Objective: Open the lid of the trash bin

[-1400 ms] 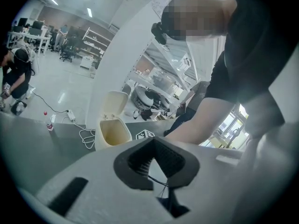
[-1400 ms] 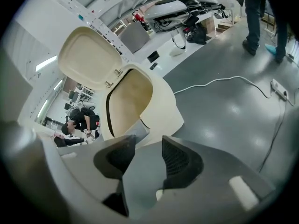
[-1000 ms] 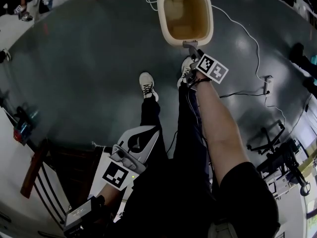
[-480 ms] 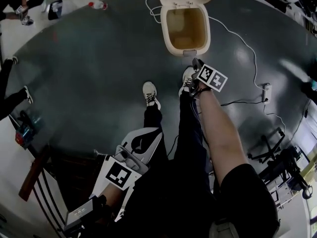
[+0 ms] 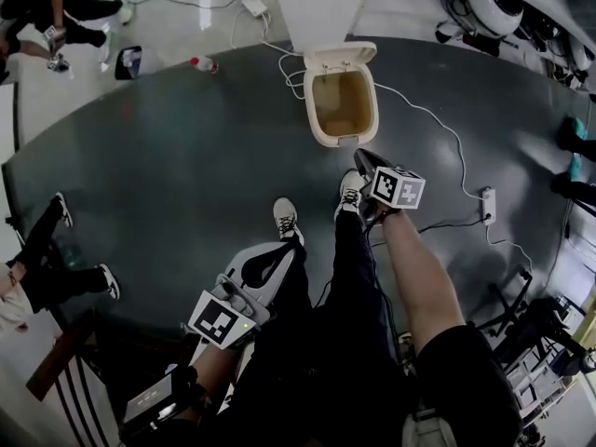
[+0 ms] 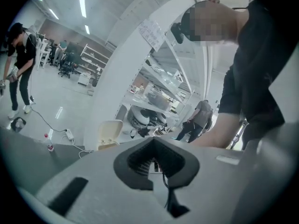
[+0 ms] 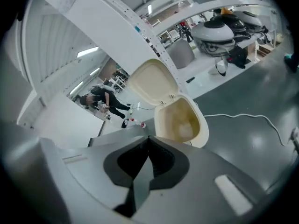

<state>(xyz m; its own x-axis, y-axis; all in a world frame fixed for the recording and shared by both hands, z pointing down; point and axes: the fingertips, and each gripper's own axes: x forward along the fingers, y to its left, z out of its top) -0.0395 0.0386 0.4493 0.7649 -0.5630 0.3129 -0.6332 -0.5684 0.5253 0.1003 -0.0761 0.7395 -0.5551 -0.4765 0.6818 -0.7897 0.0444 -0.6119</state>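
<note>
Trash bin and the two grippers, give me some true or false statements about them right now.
The lid of the trash bin stands open. True.
The right gripper grips the trash bin's rim. False: its jaws are shut on nothing.
A white power strip lies on the dark floor. True.
The left gripper touches the lid. False: it is back beside the person's legs, well away from the trash bin.
</note>
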